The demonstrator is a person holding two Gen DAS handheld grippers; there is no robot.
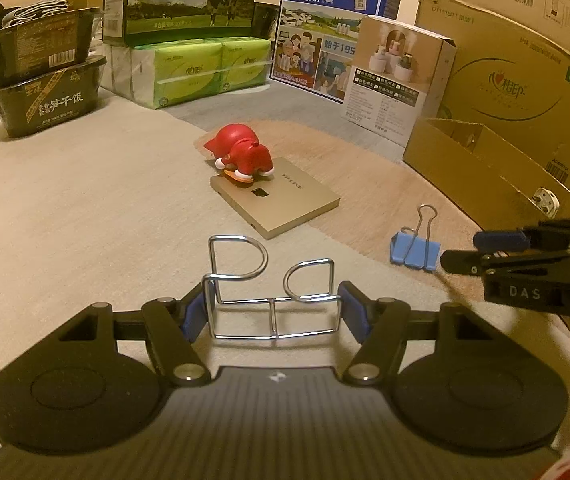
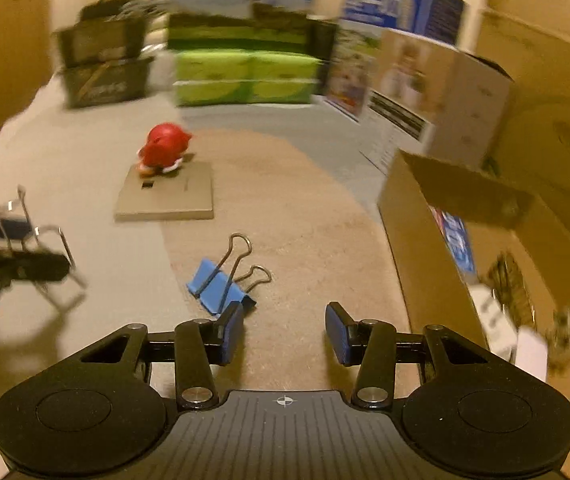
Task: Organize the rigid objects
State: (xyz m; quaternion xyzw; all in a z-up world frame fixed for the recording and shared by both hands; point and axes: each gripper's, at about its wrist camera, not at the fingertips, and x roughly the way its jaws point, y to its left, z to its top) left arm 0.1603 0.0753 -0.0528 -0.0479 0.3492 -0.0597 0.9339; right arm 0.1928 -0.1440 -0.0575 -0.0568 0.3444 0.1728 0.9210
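Observation:
My left gripper (image 1: pixel 271 314) is shut on a chrome wire rack (image 1: pixel 271 280), its blue pads pressing both sides; the rack also shows blurred in the right wrist view (image 2: pixel 33 240). A blue binder clip (image 1: pixel 415 248) lies on the mat, just ahead of my open, empty right gripper (image 2: pixel 284 332), beside its left pad; the clip (image 2: pixel 221 284) is apart from the fingers. A red toy figure (image 1: pixel 241 154) lies on a flat gold box (image 1: pixel 281 200). An open cardboard box (image 2: pixel 465 248) stands to the right with items inside.
Milk cartons (image 1: pixel 333 28), green tissue packs (image 1: pixel 205 72), stacked black food tubs (image 1: pixel 41 80) and a large carton (image 1: pixel 525 60) line the back. A white plug (image 1: pixel 545 200) sits on the open box's edge. The right gripper shows in the left wrist view (image 1: pixel 461 250).

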